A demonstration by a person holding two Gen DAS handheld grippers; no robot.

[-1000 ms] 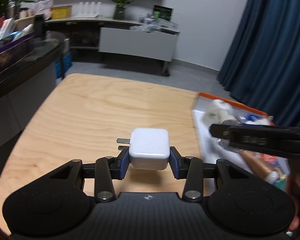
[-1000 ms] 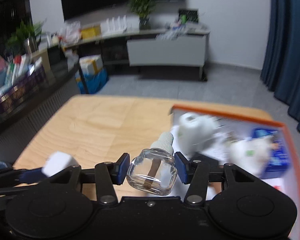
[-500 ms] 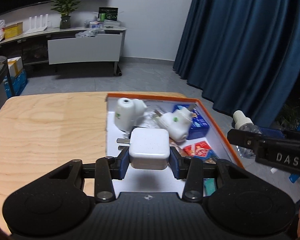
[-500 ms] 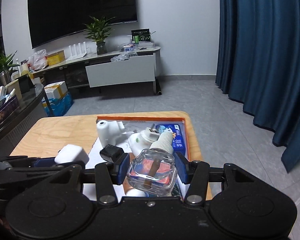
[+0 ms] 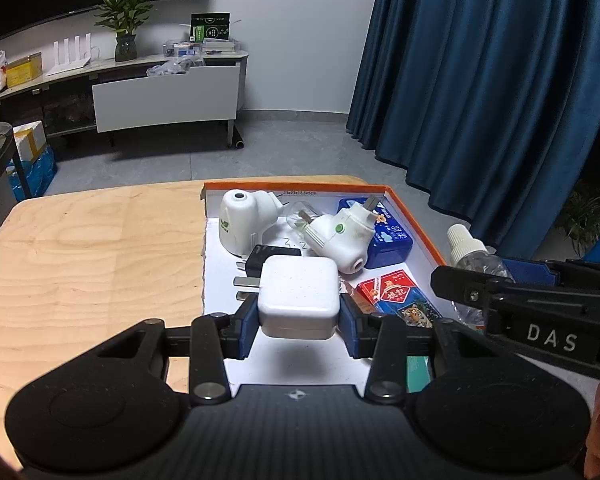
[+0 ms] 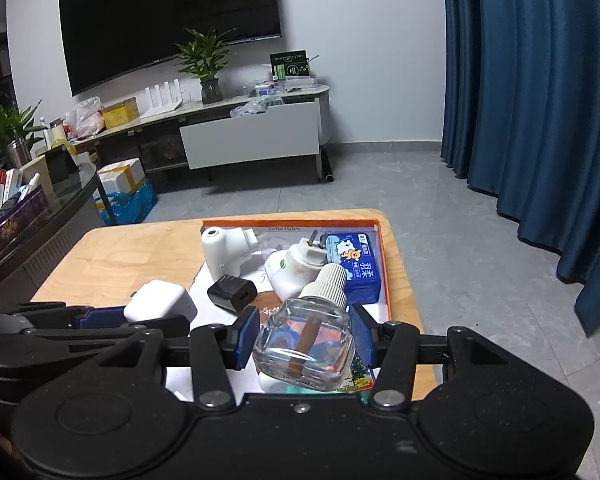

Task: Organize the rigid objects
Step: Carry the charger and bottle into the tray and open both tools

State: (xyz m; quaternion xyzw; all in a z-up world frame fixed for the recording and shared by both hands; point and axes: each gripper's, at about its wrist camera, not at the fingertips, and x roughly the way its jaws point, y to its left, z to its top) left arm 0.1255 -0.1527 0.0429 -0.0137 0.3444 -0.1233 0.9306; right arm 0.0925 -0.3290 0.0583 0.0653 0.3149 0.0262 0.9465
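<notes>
A white charger (image 5: 298, 298), clamped in the left tongs (image 5: 299, 322), hangs over the orange-rimmed tray (image 5: 414, 216) on the counter (image 5: 80, 248), best lowered onto the bare near-left patch, clear of the black adapter (image 5: 268, 260), while the right tongs (image 6: 305, 342) grip a glass bottle (image 6: 304, 344).

"DAS" on right tongs (image 5: 496, 276)

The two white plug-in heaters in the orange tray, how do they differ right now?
The far-left heater stands upright with its hole on top; the heater beside the blue box lies tipped over, hole facing the camera and prongs pointing away. The tipped one shows a green button; the upright one bears a green leaf mark. Both are white and sit in the tray.
</notes>
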